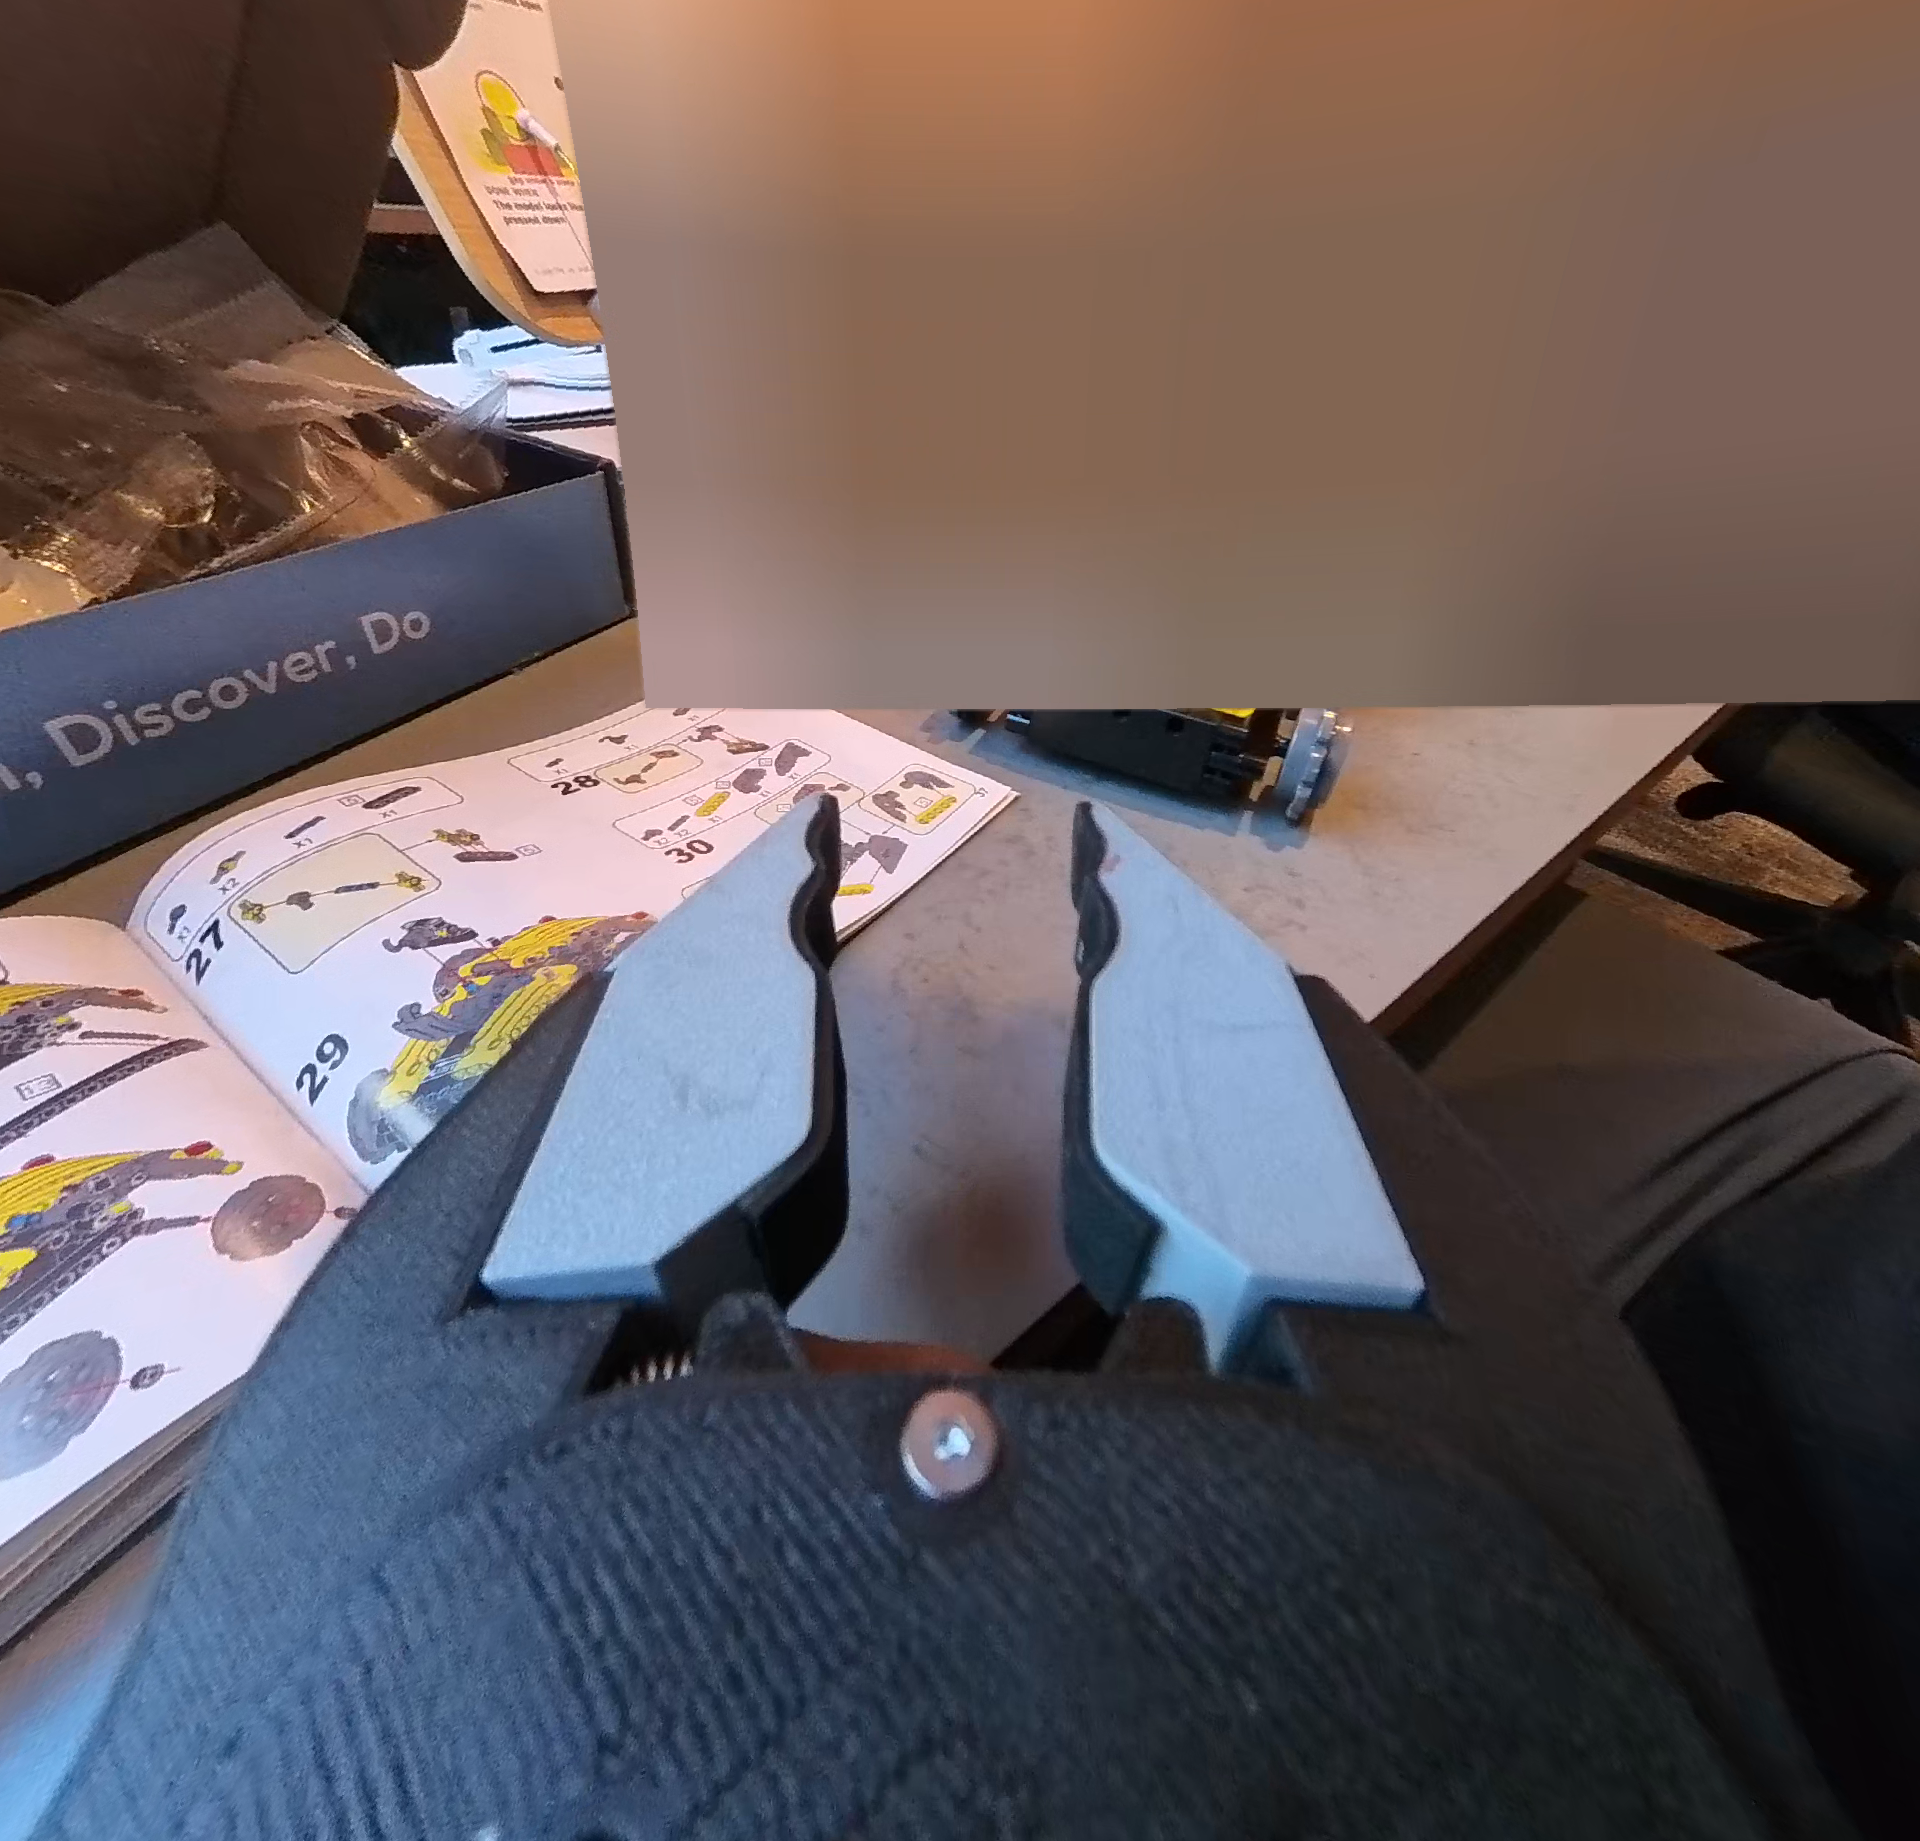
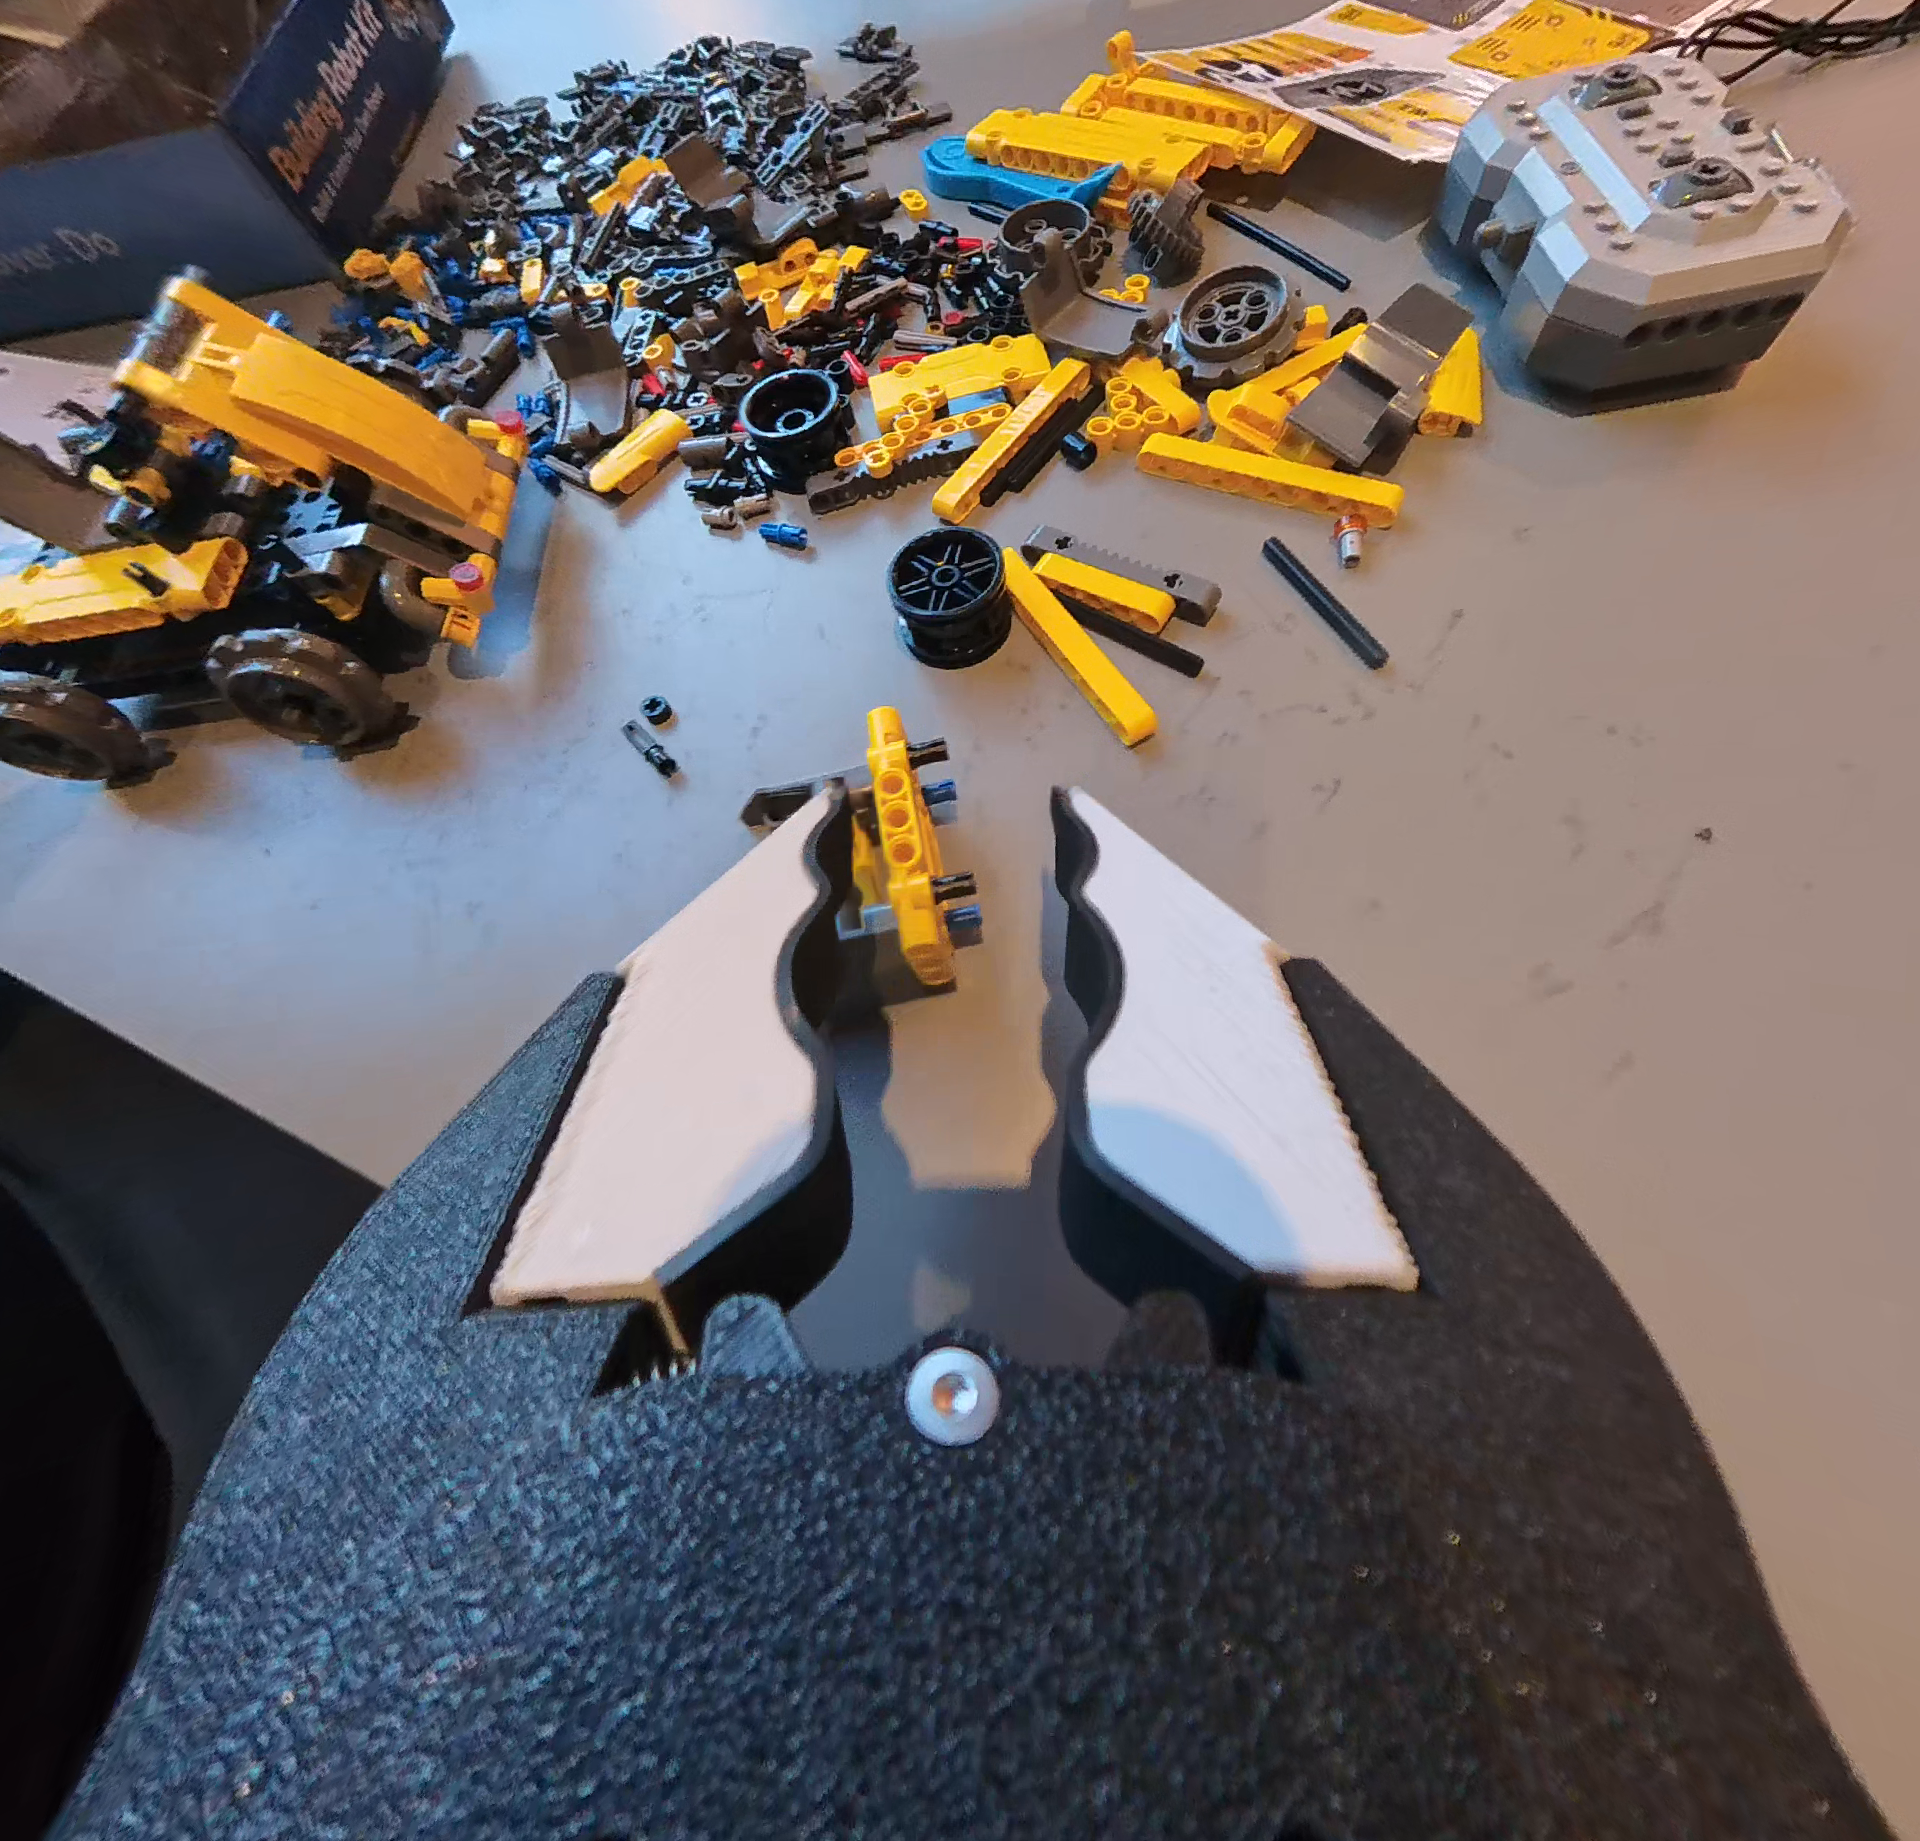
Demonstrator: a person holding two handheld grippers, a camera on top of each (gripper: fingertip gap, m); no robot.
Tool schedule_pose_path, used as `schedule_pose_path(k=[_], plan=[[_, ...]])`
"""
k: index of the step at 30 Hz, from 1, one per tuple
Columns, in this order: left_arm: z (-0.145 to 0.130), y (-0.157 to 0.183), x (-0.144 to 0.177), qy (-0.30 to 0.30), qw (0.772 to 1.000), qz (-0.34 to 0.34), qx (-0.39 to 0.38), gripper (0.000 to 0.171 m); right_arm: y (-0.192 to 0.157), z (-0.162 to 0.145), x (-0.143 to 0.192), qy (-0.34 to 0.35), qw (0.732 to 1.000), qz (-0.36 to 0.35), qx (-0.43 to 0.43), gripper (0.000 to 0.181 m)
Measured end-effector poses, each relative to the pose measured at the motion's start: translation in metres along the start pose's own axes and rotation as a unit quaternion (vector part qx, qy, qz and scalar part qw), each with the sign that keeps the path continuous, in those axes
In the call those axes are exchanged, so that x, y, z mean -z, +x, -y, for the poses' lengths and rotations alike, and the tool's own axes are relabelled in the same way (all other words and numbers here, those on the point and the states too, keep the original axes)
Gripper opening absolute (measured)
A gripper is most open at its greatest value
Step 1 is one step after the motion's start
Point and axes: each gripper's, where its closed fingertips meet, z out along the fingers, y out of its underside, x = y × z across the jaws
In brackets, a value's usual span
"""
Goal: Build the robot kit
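Left gripper (image 1: 951, 815) fingers wide, empty, above bare table (image 1: 1143, 856) near its edge, beside open booklet (image 1: 416, 960). Right gripper (image 2: 945, 804) fingers wide around small yellow brick piece (image 2: 904, 856), against left finger; contact unclear. Clear table (image 2: 1455, 960) rightward; brick pile (image 2: 831, 285) beyond, half-built vehicle (image 2: 260, 513) cut off left.

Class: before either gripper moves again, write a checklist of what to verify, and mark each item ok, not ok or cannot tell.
1. Right gripper open: ok.
2. Yellow subassembly between its fingers: ok.
3. Subassembly touching left finger: cannot tell.
4. Left gripper open, empty: ok.
5. Manual open, partly readable: ok.
6. Vehicle apart from right gripper: ok.
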Motion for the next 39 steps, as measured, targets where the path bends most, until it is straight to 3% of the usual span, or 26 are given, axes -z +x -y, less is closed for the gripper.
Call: schedule_pose_path(k=[14,28,39], plan=[[0.000,0.002,0.000,-0.001,1.000,-0.003,-0.001,0.043,-0.013,-0.016,-0.006,-0.035,0.999,0.026,-0.003,0.040],[0.001,0.001,0.000,0.002,1.000,-0.006,0.008,0.042,-0.014,-0.015,-0.013,-0.043,0.998,0.043,-0.019,0.020],[0.001,0.002,0.000,-0.002,1.000,-0.001,-0.004,0.043,-0.015,-0.004,-0.011,-0.022,0.999,0.040,-0.005,0.031]])
